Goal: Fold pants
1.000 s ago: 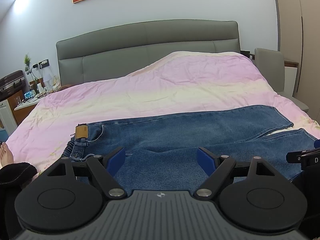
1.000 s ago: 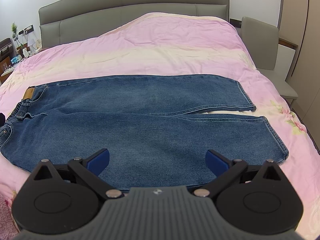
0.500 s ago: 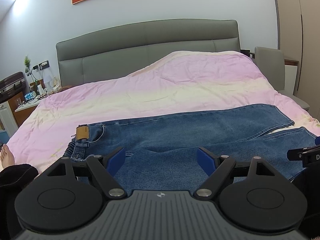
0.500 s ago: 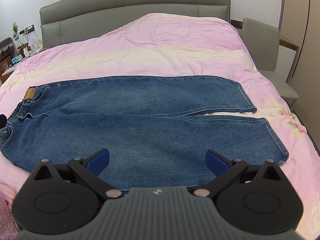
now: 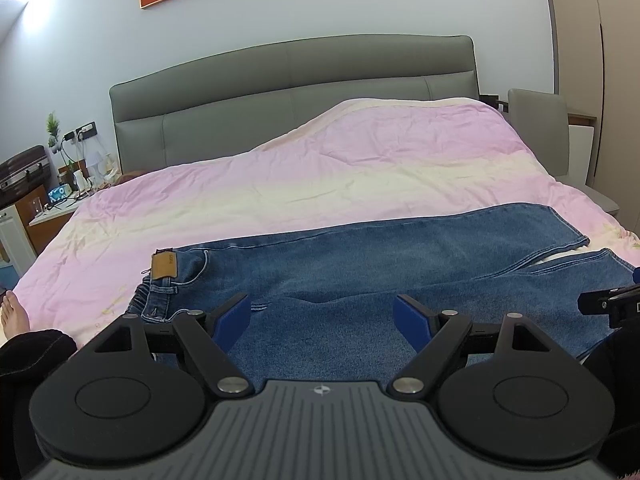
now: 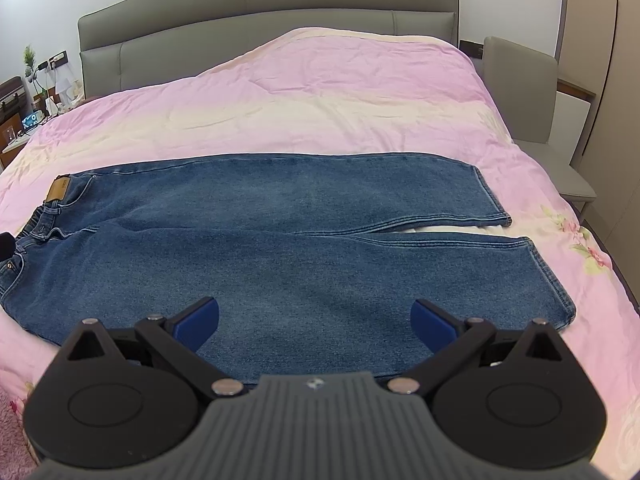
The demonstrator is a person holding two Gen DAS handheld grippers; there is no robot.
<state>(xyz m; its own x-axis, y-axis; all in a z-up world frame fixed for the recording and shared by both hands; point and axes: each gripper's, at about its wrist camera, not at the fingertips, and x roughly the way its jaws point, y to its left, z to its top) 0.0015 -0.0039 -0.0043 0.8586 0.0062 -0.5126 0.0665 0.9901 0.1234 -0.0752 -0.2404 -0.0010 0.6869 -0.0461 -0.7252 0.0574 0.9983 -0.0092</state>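
Blue jeans [image 6: 280, 240] lie flat across the pink bedspread [image 6: 320, 92], waistband with a tan patch [image 6: 59, 189] at the left, both legs stretching right and splitting near the hems. In the left wrist view the jeans [image 5: 380, 256] lie just beyond my left gripper [image 5: 322, 316], which hovers open over the hip area with nothing between its blue pads. My right gripper [image 6: 316, 320] is open above the near leg, nothing held. A part of the right gripper [image 5: 612, 304] shows at the right edge of the left wrist view.
A grey headboard [image 5: 296, 92] backs the bed. A bedside table with clutter [image 5: 52, 200] stands at the left, a grey chair [image 6: 532, 92] at the right. A bare foot [image 5: 14, 312] and a dark sleeve [image 5: 32, 348] show at the lower left.
Both views have shifted only slightly; the jeans sit a touch lower in the right wrist view. Both grippers stay open and the jeans have not moved.
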